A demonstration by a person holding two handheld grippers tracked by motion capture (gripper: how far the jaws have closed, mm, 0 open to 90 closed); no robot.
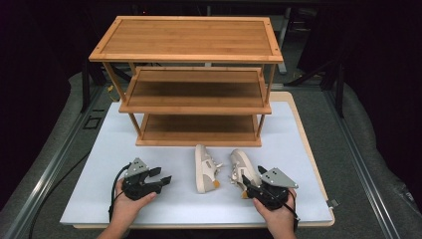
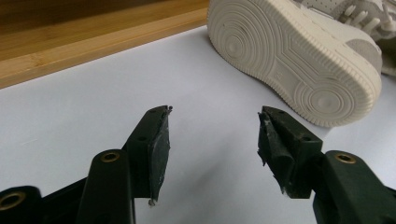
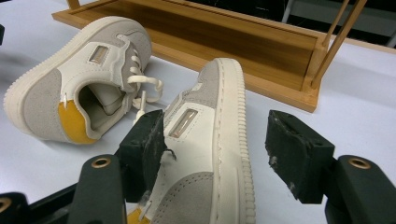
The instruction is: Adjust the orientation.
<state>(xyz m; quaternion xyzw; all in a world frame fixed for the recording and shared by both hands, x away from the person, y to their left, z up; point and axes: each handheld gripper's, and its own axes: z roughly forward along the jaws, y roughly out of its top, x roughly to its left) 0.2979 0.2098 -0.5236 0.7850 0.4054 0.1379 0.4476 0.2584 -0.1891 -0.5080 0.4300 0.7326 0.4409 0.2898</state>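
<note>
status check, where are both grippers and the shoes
Left hand-held gripper open, empty, on mat beside left shoe. Right hand-held gripper open, jaws astride right shoe, not clamped. Both shoes on their sides. Rack shelves bare, nothing blocking.

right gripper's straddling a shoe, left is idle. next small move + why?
Probably close the right gripper on the right shoe. The shoe lies on its side with its heel end between the open fingers, the left pad against its upper and the other one clear of the sole. The left gripper is open over bare table, short of the left shoe, so it can wait.
</note>
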